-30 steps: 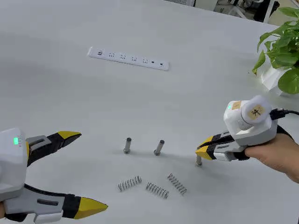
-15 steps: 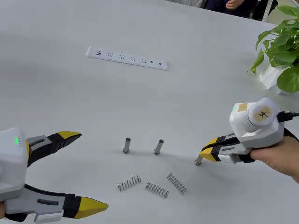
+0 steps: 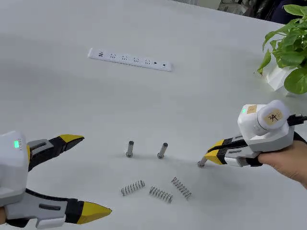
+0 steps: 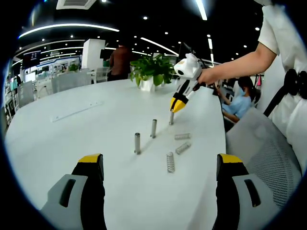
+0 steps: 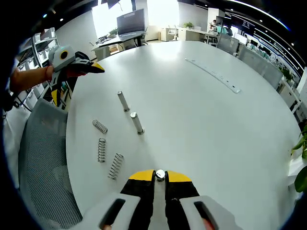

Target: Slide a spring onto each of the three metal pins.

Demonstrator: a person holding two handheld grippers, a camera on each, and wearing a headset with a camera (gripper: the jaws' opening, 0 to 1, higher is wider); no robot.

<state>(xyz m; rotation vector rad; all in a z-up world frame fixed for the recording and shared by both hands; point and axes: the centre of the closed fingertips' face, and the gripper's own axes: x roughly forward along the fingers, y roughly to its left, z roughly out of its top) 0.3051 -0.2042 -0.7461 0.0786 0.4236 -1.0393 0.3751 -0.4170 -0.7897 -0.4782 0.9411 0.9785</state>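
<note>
right gripper (image 3: pixel 210 157) pinching pin (image 5: pixel 160 175) on white table (image 3: pixel 192 105); left gripper (image 4: pixel 160 162) spread; office (image 4: pixel 57 76) behind.

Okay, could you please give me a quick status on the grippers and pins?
Right gripper shut on the right-end pin. Left gripper open, empty. Three springs loose on the table, none threaded. Nothing in the way.

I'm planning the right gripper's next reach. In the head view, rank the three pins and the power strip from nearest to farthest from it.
1. End pin, clamped in the right gripper's fingers.
2. Middle pin, to the person's left of it.
3. Far-left pin, further left.
4. Power strip, well behind the pins.
</note>
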